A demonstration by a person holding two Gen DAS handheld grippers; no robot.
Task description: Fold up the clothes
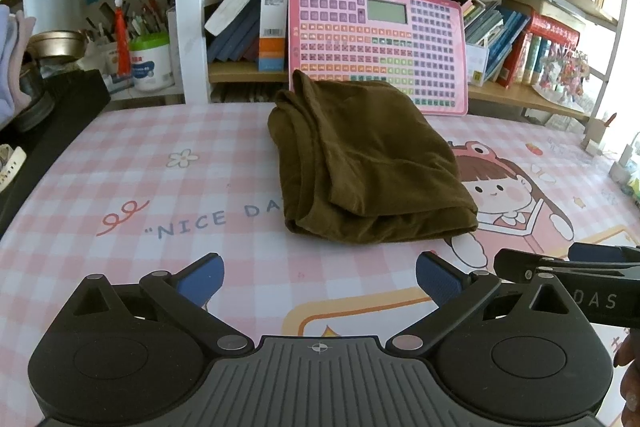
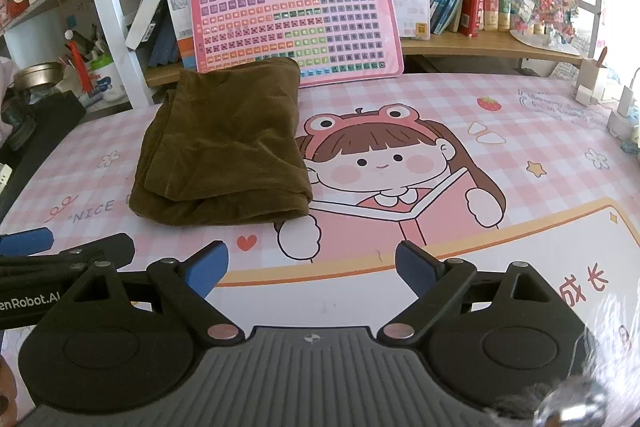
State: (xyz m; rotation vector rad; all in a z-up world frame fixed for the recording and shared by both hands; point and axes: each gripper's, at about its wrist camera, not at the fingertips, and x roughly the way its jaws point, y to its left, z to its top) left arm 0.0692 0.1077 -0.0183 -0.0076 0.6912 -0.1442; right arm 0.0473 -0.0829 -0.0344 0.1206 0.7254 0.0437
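**Two grippers idle, one cloth folded**

Two grippers hang side by side at the near edge of the desk, both angled down toward it and both holding nothing. The left gripper [image 1: 318, 281] has its jaws spread wide over bare mat; the right gripper [image 2: 312, 269] is spread just as wide, also over bare mat. Each shows up at the edge of the other's view, so they sit close together, well short of the garment.

The cloth [image 1: 368, 163], a brown piece, lies on the pink checked mat [image 1: 140, 187] toward the back of the desk. It is stacked in several layers into a compact, roughly rectangular bundle, its near edge a thick rounded fold. Its far end reaches the foot of the pink board [image 1: 400, 35], which leans against the bookshelf [image 1: 248, 71]; whether cloth and board actually touch I cannot tell. In the right view the bundle [image 2: 224, 143] lies left of the cartoon girl printed on the mat.

The layout reads as a finished fold, or nearly so: the layers are doubled over and neither gripper is near them. The left edge looks loose and a little uneven, so a tidying tug there could be wanted. Parked back with jaws apart, both grippers are clear of the fabric and cannot drag it open.
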